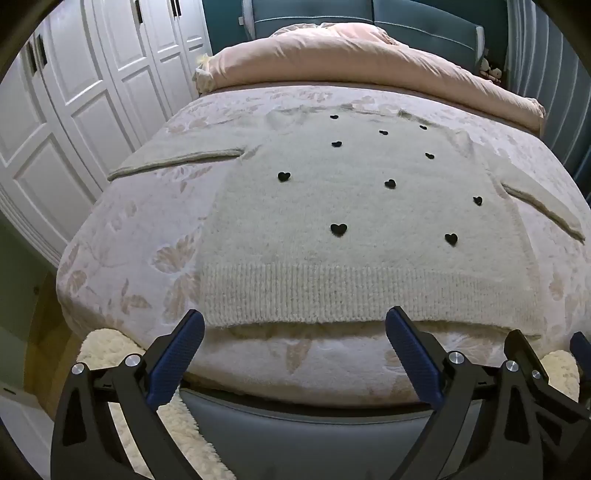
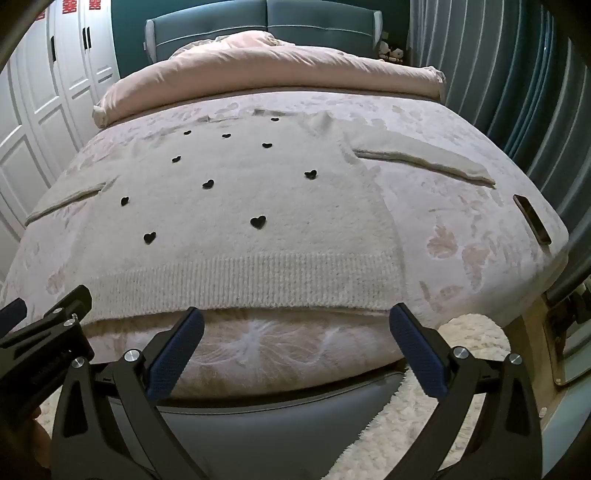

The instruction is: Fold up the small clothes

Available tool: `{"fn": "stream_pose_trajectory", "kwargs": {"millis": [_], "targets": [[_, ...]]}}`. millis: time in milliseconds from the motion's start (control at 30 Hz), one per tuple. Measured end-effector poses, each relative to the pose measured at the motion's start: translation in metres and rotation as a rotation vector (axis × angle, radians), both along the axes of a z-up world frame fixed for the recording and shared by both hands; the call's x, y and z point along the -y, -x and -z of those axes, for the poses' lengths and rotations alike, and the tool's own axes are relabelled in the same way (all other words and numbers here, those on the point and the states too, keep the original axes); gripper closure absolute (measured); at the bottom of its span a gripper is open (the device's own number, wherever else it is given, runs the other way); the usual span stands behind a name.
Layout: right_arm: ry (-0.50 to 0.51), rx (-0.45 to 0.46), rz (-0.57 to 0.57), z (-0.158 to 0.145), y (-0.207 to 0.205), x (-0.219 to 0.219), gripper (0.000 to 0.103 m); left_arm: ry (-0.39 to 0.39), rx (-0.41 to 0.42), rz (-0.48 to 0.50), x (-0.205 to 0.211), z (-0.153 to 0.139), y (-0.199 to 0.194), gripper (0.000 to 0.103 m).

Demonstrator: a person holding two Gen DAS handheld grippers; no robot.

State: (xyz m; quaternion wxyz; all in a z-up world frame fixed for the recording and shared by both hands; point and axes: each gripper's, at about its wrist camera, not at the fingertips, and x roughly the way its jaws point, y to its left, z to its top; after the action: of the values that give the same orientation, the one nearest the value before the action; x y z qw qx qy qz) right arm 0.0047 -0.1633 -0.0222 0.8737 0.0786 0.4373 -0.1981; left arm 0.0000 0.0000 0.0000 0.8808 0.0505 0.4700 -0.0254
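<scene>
Bedroom setting, and on the bed's pale floral bedspread lies the cream knit sweater, spread flat with small black hearts dotted across its front. Its ribbed hem runs just ahead of both grippers, near the foot edge of the mattress, and both sleeves are stretched out to the sides. The left gripper hangs just short of that hem, blue-padded fingers spread wide, nothing between them. The right gripper sits alongside it, its fingers equally wide apart and empty, also just below the hem and not touching it. Each gripper peeks into the other's view at the edge. Out to the right gripper's far right, a dark phone lies flat by the edge of the bed, well apart from the sweater. Beyond the sweater's collar, a pink duvet is bunched against the teal headboard. White wardrobe doors stand off to the left, a fluffy cream rug below the grippers.
</scene>
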Motion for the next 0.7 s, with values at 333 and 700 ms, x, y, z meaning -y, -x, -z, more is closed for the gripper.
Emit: {"fn": "stream_pose_trajectory", "kwargs": {"millis": [333,700], "targets": [[0.001,0.024,0.001,-0.003,0.008,-0.001,0.005,-0.013,0.021,0.003,-0.001,-0.012,0.002,0.008],[-0.009,0.021,0.009,-0.009,0.007,0.0,0.005,-0.012,0.035,0.001,0.001,-0.016,0.007,0.009]]}}
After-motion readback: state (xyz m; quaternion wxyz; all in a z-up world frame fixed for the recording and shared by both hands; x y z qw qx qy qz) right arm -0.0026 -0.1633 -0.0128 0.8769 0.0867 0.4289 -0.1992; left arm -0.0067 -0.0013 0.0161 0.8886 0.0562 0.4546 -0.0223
